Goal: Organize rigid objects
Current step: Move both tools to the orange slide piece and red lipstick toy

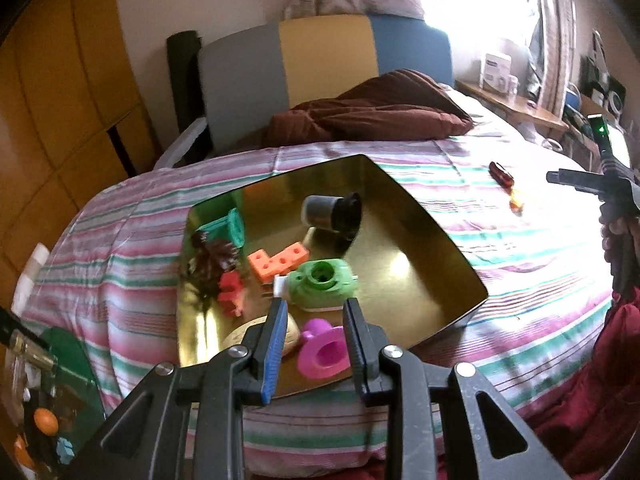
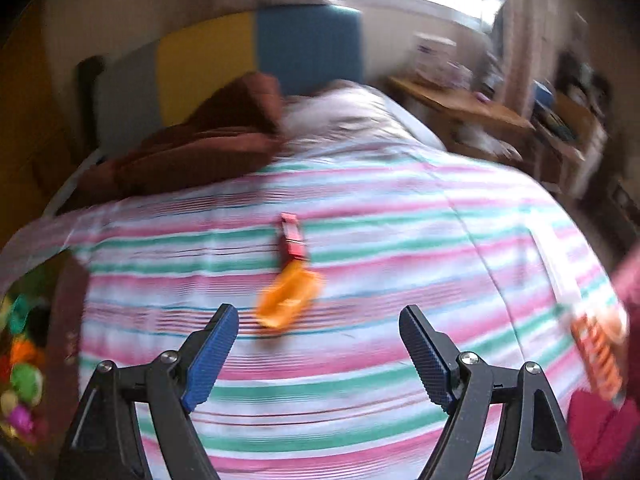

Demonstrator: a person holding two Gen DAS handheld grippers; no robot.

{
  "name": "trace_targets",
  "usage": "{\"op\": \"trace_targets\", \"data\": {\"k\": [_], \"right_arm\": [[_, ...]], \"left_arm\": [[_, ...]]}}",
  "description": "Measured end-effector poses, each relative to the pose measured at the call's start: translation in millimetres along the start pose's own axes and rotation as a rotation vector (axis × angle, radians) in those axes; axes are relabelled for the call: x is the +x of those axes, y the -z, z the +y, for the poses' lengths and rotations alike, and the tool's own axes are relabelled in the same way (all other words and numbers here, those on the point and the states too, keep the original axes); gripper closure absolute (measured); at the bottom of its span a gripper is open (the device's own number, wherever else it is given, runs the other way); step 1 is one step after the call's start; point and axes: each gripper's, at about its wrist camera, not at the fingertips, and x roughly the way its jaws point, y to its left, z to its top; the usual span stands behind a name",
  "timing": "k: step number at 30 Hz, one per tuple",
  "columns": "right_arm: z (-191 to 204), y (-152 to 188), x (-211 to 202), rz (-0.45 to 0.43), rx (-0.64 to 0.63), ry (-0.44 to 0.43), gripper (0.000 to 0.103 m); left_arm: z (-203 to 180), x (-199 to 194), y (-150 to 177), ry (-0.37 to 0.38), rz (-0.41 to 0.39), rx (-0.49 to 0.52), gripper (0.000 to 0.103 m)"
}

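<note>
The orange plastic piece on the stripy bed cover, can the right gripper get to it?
Probably yes. The orange plastic piece lies in the open on the striped bed cover, just ahead of the right gripper, whose fingers stand wide apart and empty. Only a red clothes peg lies close behind it.

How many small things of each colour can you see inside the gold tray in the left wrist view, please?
In the gold tray:
Green or teal: 2, the green round piece and the teal piece
Orange: 1, the orange block
Red: 1
Pink: 1
Dark brown: 1
Grey-black cup: 1
Beige: 1
White: 1
Total: 9
</note>
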Motion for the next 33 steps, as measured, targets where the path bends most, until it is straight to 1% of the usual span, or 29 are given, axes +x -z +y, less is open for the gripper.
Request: {"op": "trace_targets", "data": {"k": [1,3,7,10,13,16,22,25,27,28,31,32,33], "right_arm": [[-15.7,4.0,5.8,0.02,0.061,0.015,0.02],[-35.1,5.4,12.9,0.067,0.157,0.03,0.02],[-53.0,5.7,11.8,0.071,0.257,0.02,0.019],[-58.8,4.2,11.5,0.087,0.289,-0.001,0.018],[-62.6,4.4,11.0,0.082,0.312,0.012,0.018],[-67.2,5.8,11.1,0.079,0.357,0.003,0.018],[-82.3,8.9,6.6,0.071,0.45,-0.017,0.017],[-85.6,9.7,6.4,0.075,0.477,-0.033,0.017],[-86.8,9.9,5.7,0.073,0.49,-0.045,0.017],[-87.8,9.9,5.1,0.071,0.498,-0.051,0.017],[-90.1,9.6,5.0,0.071,0.515,-0.063,0.014],[-90.8,9.6,5.5,0.073,0.521,-0.068,0.014],[-91.7,9.6,6.3,0.076,0.525,-0.075,0.014]], "left_arm": [[-6.3,1.2,-2.8,0.004,0.001,0.016,0.075],[-15.7,3.5,-7.8,0.019,0.001,0.037,0.075],[-35.0,11.4,-21.3,0.087,0.014,0.05,0.075],[-56.1,19.4,-36.1,0.15,0.024,0.061,0.075],[-78.4,25.5,-47.8,0.188,0.024,0.081,0.075],[-102.4,35.5,-63.0,0.236,0.03,0.101,0.075],[-159.7,69.7,-92.6,0.315,0.065,0.153,0.075],[-194.7,92.1,-106.4,0.342,0.076,0.2,0.075],[-215.5,109.5,-115.5,0.368,0.11,0.222,0.075],[-226.1,119.4,-121.2,0.4,0.123,0.223,0.07],[-247.6,138.8,-131.2,0.473,0.153,0.228,0.062],[-256.8,146.3,-134.7,0.489,0.162,0.233,0.061],[-263.7,152.2,-137.4,0.49,0.166,0.239,0.06]]}}
